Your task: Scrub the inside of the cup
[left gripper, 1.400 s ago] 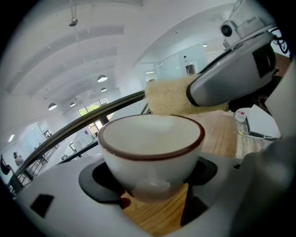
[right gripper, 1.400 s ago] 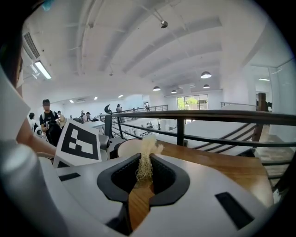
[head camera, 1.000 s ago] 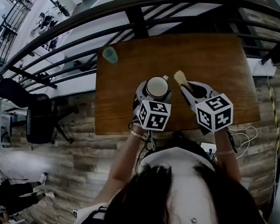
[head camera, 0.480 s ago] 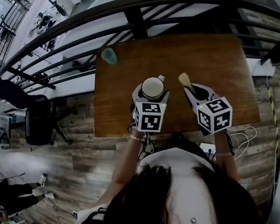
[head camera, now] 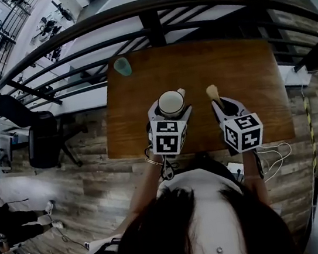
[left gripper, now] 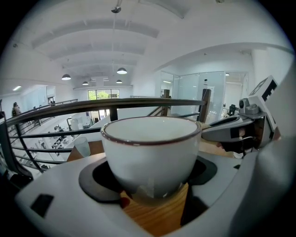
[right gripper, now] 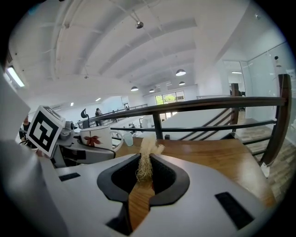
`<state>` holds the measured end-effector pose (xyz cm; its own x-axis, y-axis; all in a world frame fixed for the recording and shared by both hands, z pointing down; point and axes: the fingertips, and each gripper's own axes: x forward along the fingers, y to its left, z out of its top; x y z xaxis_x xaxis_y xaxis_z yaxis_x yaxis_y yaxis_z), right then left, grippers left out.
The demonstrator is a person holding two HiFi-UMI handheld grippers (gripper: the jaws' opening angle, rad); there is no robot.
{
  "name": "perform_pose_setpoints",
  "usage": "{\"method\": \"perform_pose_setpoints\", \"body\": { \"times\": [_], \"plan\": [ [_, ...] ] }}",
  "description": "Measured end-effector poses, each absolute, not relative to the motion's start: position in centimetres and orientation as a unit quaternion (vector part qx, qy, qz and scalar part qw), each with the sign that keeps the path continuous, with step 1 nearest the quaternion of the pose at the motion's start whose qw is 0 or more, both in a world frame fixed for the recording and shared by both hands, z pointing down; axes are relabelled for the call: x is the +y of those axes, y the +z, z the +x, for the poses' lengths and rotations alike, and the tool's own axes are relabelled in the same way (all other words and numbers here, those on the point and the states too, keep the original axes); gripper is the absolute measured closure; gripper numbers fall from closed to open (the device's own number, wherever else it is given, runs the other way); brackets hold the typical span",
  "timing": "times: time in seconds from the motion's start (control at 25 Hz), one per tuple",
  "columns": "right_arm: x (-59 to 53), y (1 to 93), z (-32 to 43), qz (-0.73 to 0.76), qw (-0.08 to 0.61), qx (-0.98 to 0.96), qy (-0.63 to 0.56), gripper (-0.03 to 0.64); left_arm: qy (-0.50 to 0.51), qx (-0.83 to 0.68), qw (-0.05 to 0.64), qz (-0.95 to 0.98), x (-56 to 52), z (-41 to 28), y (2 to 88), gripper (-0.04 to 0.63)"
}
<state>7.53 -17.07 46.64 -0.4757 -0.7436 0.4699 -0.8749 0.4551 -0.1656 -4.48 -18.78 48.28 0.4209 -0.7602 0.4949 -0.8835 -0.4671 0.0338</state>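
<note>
— Two grippers, both busy, close in front of her. The left gripper has its fingers clamped on the sides of the white ceramic cup with the dark rim. The cup is upright over the near part of the brown wooden table, mouth to the ceiling. Whether it rests on the wood, I can't tell.

— And the right gripper?

— Its fingers are pinched shut on the wooden handle of a brush with pale fibre bristles. The brush runs straight out along the fingers, away from her, bristles foremost.

— So where's the cup from those bristles?

— Off to their left, near but apart, roughly level. The brush's long axis runs past the cup, not into it. I'd guess the right hand must swing the tip left and dip it over the rim.

— Anything beyond?

— A small pale-green tumbler at the table's far left corner, well apart. Behind it is the black metal railing.
</note>
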Motion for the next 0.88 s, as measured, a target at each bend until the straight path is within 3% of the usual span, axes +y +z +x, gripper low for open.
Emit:
{"method": "perform_pose_setpoints", "body": {
  "times": [0.88],
  "plan": [
    [-16.7,47.8,6.9,0.492,0.190,-0.825,0.205,0.548,0.205,-0.495,0.167,0.828,-18.3,-5.8,48.8,0.189]
  ]
}}
